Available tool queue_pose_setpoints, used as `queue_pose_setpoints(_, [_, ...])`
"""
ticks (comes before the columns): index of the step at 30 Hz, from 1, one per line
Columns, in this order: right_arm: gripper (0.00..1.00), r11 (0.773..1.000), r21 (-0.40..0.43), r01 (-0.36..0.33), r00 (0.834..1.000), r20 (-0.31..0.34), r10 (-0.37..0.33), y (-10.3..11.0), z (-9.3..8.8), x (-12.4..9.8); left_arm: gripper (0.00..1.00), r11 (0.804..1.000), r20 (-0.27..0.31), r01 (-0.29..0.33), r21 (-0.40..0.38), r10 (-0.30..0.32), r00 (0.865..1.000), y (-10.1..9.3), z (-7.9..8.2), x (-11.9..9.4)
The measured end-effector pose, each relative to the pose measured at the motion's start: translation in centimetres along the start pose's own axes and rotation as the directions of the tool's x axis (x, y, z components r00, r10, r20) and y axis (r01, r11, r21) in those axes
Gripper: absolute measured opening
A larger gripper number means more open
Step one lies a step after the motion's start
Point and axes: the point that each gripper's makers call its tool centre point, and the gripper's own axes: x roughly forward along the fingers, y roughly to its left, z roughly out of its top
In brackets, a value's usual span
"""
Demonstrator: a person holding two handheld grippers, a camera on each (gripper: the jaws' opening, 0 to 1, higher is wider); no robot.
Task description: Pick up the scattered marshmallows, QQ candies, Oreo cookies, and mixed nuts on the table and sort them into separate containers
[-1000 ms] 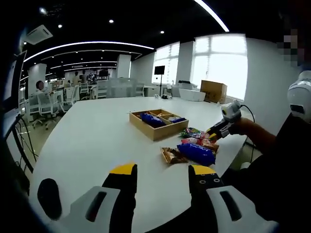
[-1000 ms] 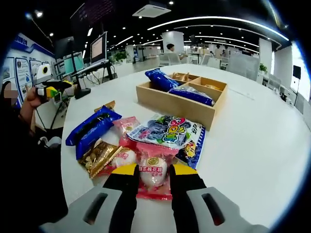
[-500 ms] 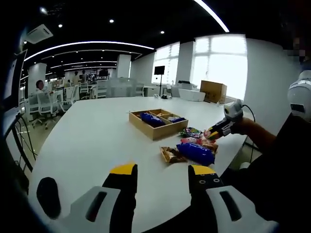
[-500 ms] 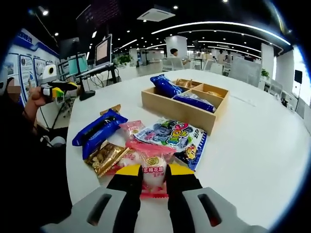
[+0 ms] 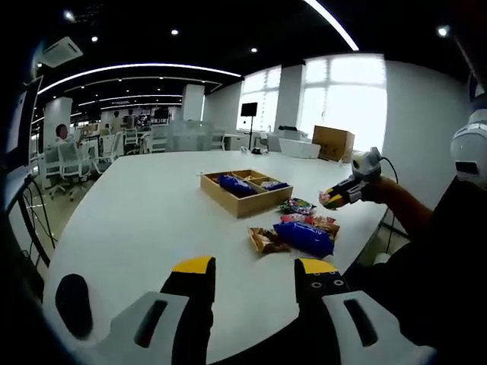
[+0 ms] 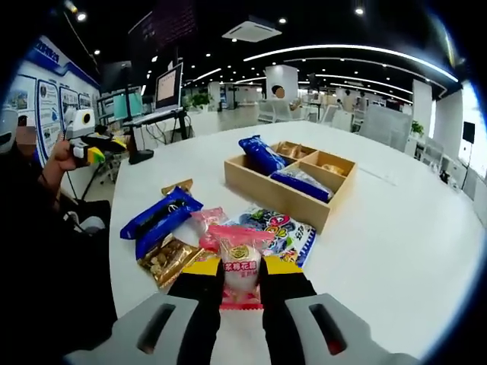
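In the right gripper view my right gripper (image 6: 240,268) is shut on a pink-wrapped marshmallow packet (image 6: 239,257), held above the snack pile. Under it lie a colourful QQ candy bag (image 6: 283,230), a blue Oreo packet (image 6: 159,217) and a gold nut packet (image 6: 163,257). Beyond them stands the wooden divided tray (image 6: 280,199), holding a blue packet (image 6: 260,154). In the left gripper view my left gripper (image 5: 255,266) hangs open and empty over the table's near edge, far from the tray (image 5: 245,202) and pile (image 5: 301,234). There the right gripper (image 5: 344,192) holds the pink packet in the air.
The big white table (image 5: 144,220) stretches left of the tray. A person's hand holds the left gripper (image 6: 93,147) off the table's left edge in the right gripper view. Office desks, chairs and monitors stand in the background.
My right gripper has lifted the marshmallow packet up off the pile and stays shut on it. The left gripper has not moved.
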Motion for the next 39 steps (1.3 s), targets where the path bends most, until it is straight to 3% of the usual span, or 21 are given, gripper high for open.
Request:
queue_pose_setpoints(27, [0.15, 0.993, -0.111, 0.028, 0.998, 0.054, -0.022, -2.9, 7.1, 1.2, 0.46, 1.000, -0.008, -0.005, -0.018, 0.005, 1.000, 0.1, -0.9, -0.5])
queue_pose_setpoints(39, [0.15, 0.988, -0.150, 0.038, 0.998, 0.046, -0.031, -3.7, 9.0, 2.1, 0.46, 1.000, -0.011, -0.011, -0.029, 0.011, 1.000, 0.5, -1.2, -0.7])
